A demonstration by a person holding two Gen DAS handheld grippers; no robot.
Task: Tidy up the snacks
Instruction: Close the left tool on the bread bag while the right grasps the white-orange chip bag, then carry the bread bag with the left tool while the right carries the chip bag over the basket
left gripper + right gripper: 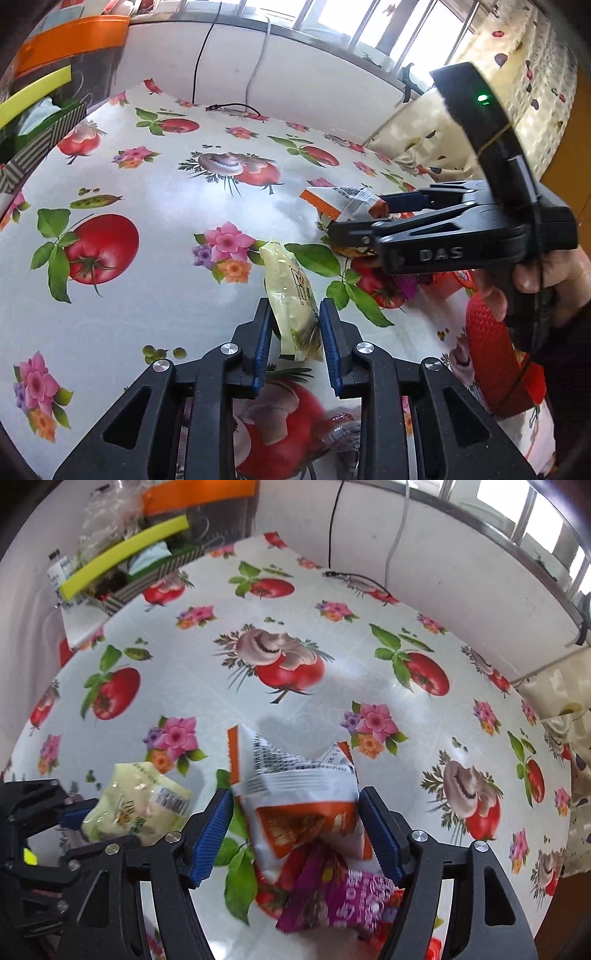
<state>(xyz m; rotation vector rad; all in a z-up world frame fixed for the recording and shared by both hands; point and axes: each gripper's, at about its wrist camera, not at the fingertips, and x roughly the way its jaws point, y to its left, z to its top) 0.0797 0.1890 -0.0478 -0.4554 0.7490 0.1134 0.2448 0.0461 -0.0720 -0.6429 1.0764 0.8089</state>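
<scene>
My left gripper (295, 328) is shut on a pale yellow-green snack packet (291, 299) and holds it edge-up over the table; the packet also shows in the right wrist view (136, 805) at the lower left. My right gripper (295, 823) is shut on a white and orange snack packet (299, 786), seen from the side in the left wrist view (343, 201). A purple packet (332, 897) and red packets lie under the right gripper near the table's near edge.
A flowered tablecloth (332, 686) with tomatoes covers the table. A striped box (147, 579) with a yellow bar and an orange band stands at the far left corner. Cables (354, 578) lie by the back wall. A curtain (561, 701) hangs at the right.
</scene>
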